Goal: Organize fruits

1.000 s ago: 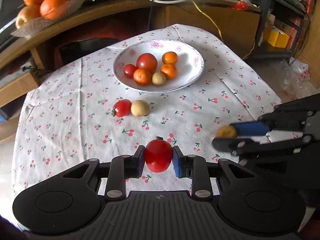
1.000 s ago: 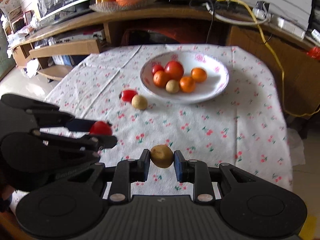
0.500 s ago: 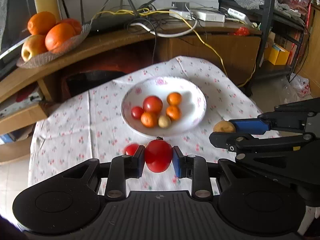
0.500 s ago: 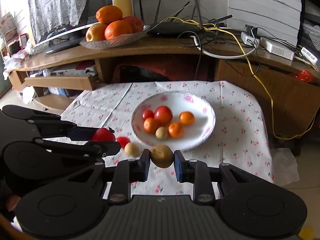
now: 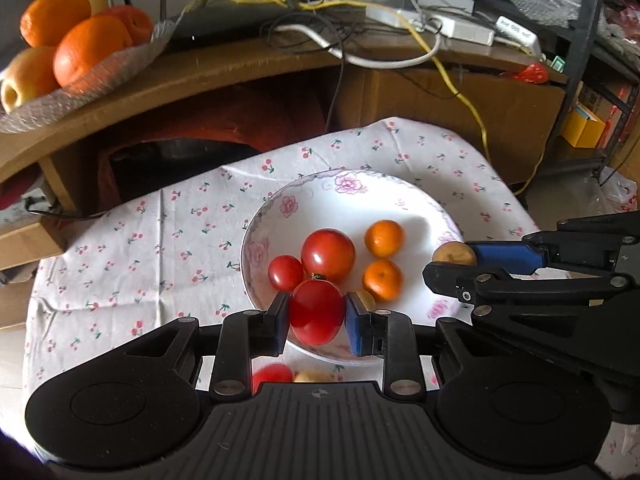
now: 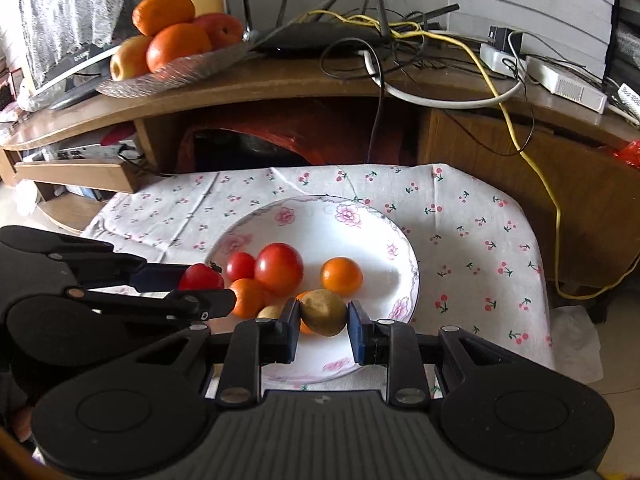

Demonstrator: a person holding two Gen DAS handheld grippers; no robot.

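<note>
Tongs status: left tongs (image 5: 317, 319) clamped on a red tomato (image 5: 317, 312), right tongs (image 6: 323, 322) clamped on a brown fruit (image 6: 323, 312); pads press both sides of each, same grips as 1.0 s and 0.5 s ago. Position change: a second ago both tongs were over the cloth (image 5: 160, 232) well short of the plate (image 5: 416, 208); half a second ago they were at its near edge; now both held fruits sit above the plate's near half, clear of its surface as far as can be told. Tomato is in front of the plate contents: large tomato (image 5: 328, 255), small tomato (image 5: 285, 273), two oranges (image 5: 384, 238), and a small brown fruit partly hidden behind the left tongs' right pad. From the right wrist view a third orange (image 6: 247, 298) shows, hidden in the left view. Plate contents unchanged in arrangement across the frames. Two fruits remain on the cloth, a red one (image 5: 272, 376) and a pale one (image 5: 312, 377), now seen blurred under the left tongs rather than ahead of them. In the left view the right tongs enter from the right with the brown fruit over the plate's right rim. Background: a dish of oranges (image 6: 176, 46) on the wooden shelf (image 6: 280, 80) behind the bench, unchanged.
</note>
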